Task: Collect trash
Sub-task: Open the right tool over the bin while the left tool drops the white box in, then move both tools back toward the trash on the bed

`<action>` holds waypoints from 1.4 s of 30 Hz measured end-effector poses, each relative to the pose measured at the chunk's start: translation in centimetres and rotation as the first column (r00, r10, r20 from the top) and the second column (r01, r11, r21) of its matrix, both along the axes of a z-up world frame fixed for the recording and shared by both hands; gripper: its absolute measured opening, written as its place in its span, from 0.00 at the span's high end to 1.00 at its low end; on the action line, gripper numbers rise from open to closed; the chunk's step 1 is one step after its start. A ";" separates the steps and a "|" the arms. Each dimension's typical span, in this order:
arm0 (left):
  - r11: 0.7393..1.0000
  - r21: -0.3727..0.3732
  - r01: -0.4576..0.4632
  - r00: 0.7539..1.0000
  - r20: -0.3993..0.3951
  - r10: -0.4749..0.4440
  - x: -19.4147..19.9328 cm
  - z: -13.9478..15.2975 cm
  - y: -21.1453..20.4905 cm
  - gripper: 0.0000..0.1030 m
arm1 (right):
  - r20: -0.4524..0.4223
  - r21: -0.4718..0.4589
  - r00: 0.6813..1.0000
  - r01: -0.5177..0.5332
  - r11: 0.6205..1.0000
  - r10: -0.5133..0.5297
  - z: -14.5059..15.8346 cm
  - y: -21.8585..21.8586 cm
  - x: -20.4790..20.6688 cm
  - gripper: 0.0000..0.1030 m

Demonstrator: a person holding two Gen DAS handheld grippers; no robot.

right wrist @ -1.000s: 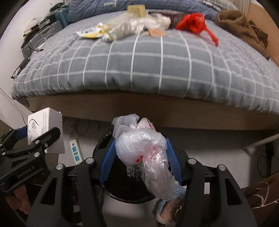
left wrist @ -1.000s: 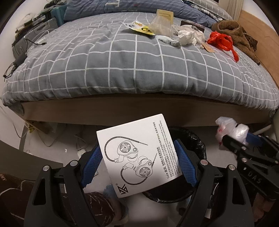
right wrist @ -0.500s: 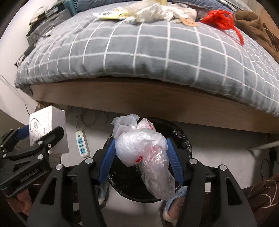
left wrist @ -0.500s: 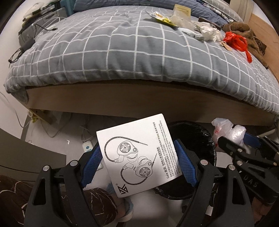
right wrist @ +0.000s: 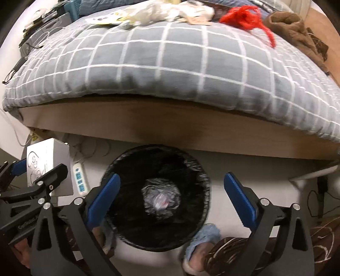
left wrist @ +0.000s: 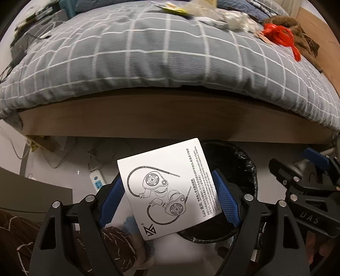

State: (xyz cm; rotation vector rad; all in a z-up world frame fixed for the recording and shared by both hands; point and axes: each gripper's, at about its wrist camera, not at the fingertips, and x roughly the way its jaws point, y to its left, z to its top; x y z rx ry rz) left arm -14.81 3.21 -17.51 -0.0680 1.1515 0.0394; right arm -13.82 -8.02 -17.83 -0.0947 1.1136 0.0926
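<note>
- The bed (left wrist: 161, 63) is the biggest thing — it fills the top of both views, with a grey blanket (right wrist: 170, 63) crossed by white lines and a wooden side board (right wrist: 170, 129) under it.
- A brown cloth (right wrist: 297, 31) lies bunched at the far right of the bed.
- More trash lies along the far side of the bed: a red string (right wrist: 246, 20), a white crumpled wad (left wrist: 235, 19) and a yellow wrapper (left wrist: 172, 6), all close to each other and a bit blurred.
- The bin (right wrist: 157, 229) stands on the floor just in front of the bed; it is round, with a black liner.
- A crumpled plastic bag (right wrist: 161, 201) lies down at the bottom of the bin, clear with a spot of red.
- The right gripper (right wrist: 172, 195) hangs over the bin. Its jaws have just been opening and now stand wide apart — nothing is between them.
- The left gripper (left wrist: 170, 197) is clamped on a white box (left wrist: 167, 189), one blue pad on each side. The box has earphones drawn on it and sits tilted, next to the bin's left edge.
- A white power strip (right wrist: 80, 180) lies on the floor between the box and the bin.
- A foot in a blue slipper (right wrist: 201, 237) touches the bin's near edge.
</note>
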 end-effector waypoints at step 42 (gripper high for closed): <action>0.997 0.037 0.064 0.990 0.124 -0.068 3.3 4.4 -5.8 0.06 | 0.148 0.036 0.971 0.183 0.983 -0.186 5.2 -7.2 1.7 0.07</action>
